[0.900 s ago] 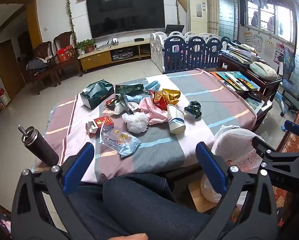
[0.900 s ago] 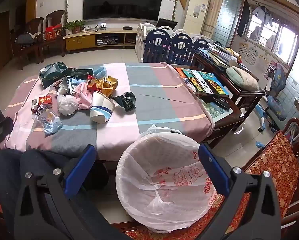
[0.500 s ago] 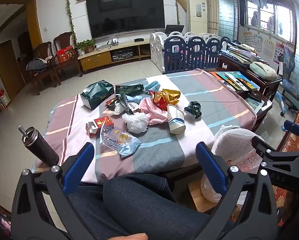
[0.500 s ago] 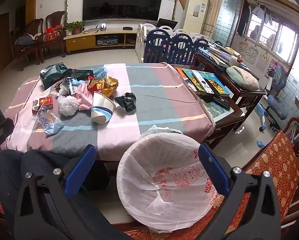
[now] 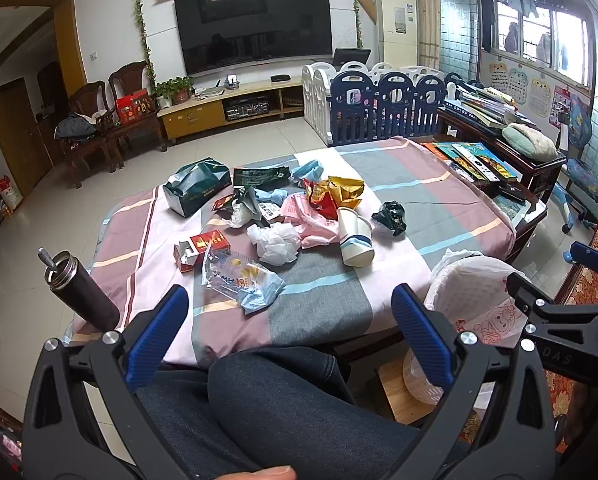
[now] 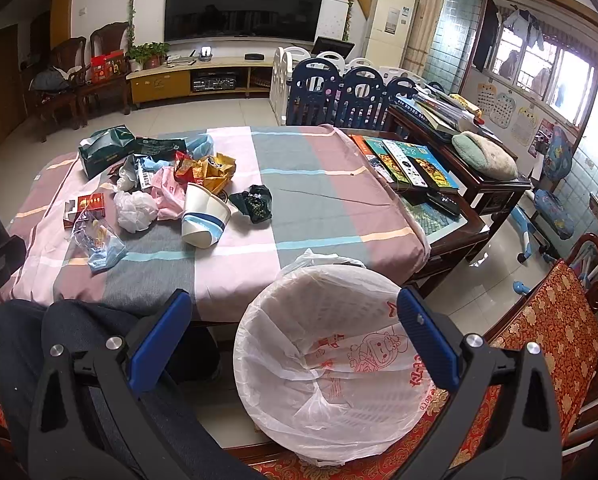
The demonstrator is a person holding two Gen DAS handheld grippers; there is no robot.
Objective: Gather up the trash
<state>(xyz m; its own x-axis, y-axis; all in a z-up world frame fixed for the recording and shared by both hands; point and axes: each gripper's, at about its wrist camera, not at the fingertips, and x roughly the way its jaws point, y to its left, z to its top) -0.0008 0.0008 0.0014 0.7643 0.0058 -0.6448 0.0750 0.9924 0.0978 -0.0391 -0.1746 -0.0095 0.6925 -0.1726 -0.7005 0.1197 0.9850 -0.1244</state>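
nothing is collected yet: your left gripper [image 5: 289,320] and right gripper [image 6: 293,326] both gape wide, holding nothing. the trash pile [image 5: 283,216] (wrappers, paper cup, tissue) lies on the striped tablecloth [image 5: 419,184], and the lined bin [image 6: 331,360] beside the table looks empty.

tablecloth [image 5: 419,184]: pink, grey, mauve blocks, blue stripes | paper cup [image 5: 355,236]: white, blue band | bin liner [image 6: 339,360]: white, red print | cigarette box [image 5: 203,246]: red
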